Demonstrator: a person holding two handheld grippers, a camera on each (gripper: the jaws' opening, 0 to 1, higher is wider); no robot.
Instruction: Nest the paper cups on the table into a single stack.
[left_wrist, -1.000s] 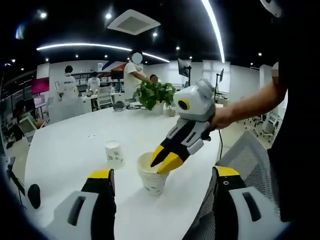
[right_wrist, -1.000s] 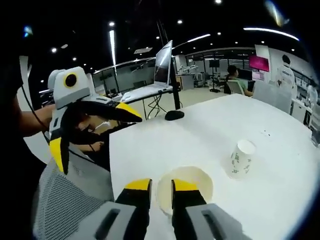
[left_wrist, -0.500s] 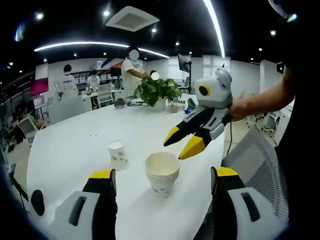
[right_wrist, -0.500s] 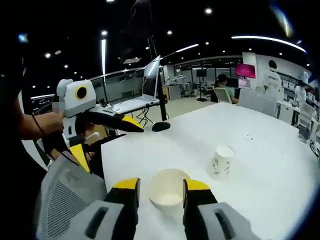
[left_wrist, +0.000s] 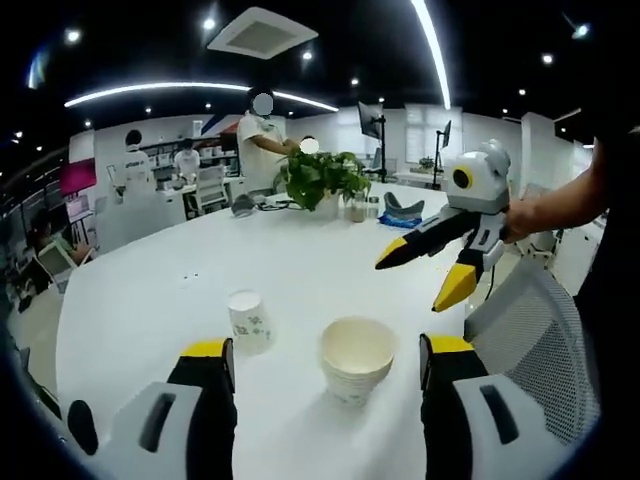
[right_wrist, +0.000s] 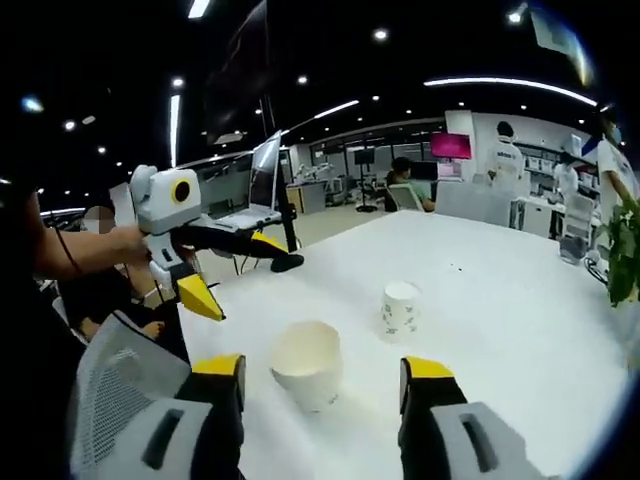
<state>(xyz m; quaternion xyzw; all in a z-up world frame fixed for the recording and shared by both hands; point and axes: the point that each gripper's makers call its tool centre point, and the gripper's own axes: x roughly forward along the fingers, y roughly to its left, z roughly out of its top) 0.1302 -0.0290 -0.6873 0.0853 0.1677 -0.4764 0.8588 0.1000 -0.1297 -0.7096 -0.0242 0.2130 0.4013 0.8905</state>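
On the white table (left_wrist: 140, 290), my stack of nested cups (left_wrist: 357, 358) stands upright; one upside-down cup (left_wrist: 250, 320) sits beside it, still unstacked. My left gripper (left_wrist: 320, 365) and right gripper (right_wrist: 320, 375) both hang released, empty.

No legible text, brand or number in either view. Single paper cup (left_wrist: 249, 320) (right_wrist: 400, 306) on the tabletop (left_wrist: 150, 290) carried a small greenish print on its side, too small to read. Stack of cups (left_wrist: 356, 359) (right_wrist: 306, 364) showed a faint mark low on its wall, unreadable. Pink wall screen (right_wrist: 449, 146) in the background was too blurred to make out.
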